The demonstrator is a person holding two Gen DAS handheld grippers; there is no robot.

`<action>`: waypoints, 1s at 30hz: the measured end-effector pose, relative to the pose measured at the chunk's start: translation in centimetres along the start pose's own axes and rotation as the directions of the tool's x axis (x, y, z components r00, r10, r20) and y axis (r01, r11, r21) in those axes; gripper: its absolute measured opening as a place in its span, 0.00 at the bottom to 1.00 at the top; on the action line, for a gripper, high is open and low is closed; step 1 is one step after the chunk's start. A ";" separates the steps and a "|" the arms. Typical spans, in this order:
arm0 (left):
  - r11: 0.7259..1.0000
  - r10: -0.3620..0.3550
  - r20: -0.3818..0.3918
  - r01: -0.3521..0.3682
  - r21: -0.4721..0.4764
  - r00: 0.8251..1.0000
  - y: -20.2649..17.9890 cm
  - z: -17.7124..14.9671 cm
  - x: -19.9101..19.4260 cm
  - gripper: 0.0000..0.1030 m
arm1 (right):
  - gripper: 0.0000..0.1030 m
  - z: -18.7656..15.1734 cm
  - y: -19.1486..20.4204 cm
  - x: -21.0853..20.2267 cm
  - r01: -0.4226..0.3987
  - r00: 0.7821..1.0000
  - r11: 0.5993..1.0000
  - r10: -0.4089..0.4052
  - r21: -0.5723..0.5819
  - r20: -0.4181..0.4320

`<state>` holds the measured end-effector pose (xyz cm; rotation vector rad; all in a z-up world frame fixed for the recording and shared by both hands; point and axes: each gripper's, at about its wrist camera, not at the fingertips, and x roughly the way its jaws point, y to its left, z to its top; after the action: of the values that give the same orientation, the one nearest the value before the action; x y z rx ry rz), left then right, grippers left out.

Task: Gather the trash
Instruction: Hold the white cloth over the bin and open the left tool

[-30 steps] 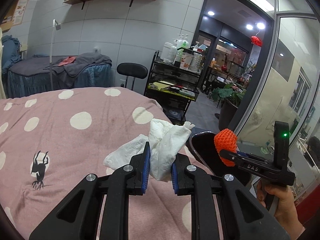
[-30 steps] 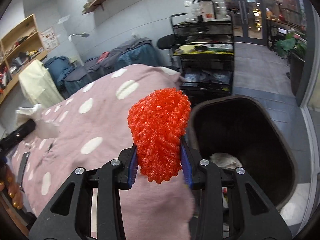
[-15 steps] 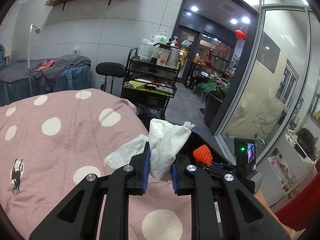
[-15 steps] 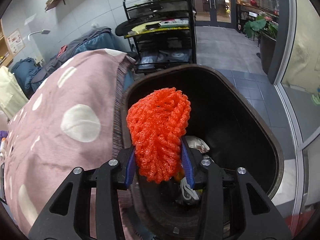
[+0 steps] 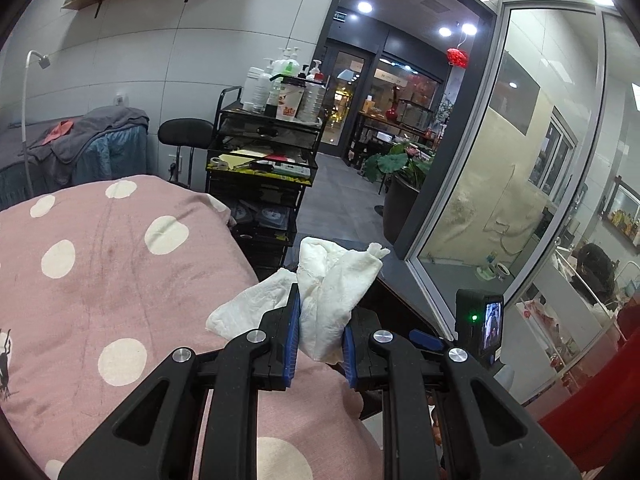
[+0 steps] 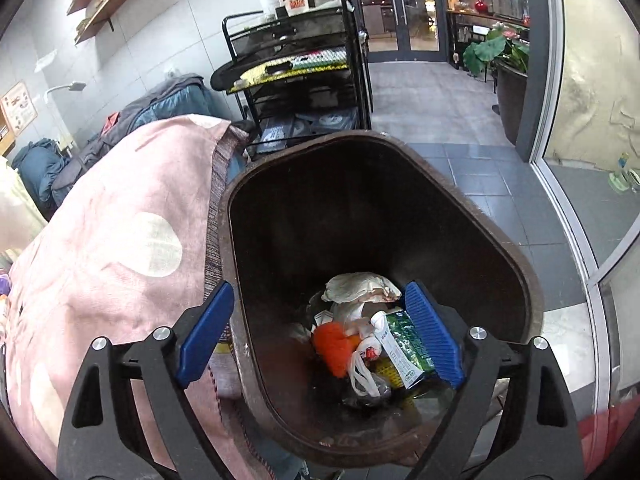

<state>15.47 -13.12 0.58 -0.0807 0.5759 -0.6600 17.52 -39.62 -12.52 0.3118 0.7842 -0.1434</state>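
White crumpled tissue (image 5: 332, 300) is sitting pinched between the blue pads of the left gripper (image 5: 319, 344) in the left wrist view, its loose end flopping out to the left. The gripper is hovering over the right edge of a pink blanket with cream dots (image 5: 112, 288). Just past that edge, the dark rim of a bin (image 5: 404, 304) is showing, with part of the right gripper (image 5: 478, 326) beside it. A black cart loaded with bottles (image 5: 266, 148) is standing behind.

In the right wrist view, the right gripper (image 6: 320, 340) is hanging over the brown bin (image 6: 516, 264), its jaws having just been opening and now standing wide with nothing between them. An orange net ball (image 6: 334, 344) is lying at the bin's bottom among a milk carton (image 6: 400, 344), plastic bags and paper. The pink blanket (image 6: 120, 248) is draping against the bin's left rim.
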 end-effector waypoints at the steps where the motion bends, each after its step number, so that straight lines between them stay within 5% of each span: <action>1: 1.000 -0.009 -0.005 0.009 0.000 1.000 -0.3 0.1 0.3 0.17 | 0.85 0.0 -0.1 -0.3 0.000 1.000 1.000 0.000 0.002 0.005; 13: 0.996 -0.092 -0.084 0.091 -0.008 0.992 -2.3 0.5 4.6 0.17 | 0.85 -0.6 -0.4 -3.9 0.008 0.997 1.000 -0.008 -0.003 0.074; 30: 0.990 -0.137 -0.273 0.140 -0.008 0.952 -5.2 -0.8 12.3 0.17 | 0.86 -2.2 -2.8 -5.5 0.061 0.995 0.998 -0.062 0.024 0.074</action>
<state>19.98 -24.51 -4.72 -0.0194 0.8379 -0.8183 11.50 -41.48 -10.66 0.3015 0.7190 -0.2206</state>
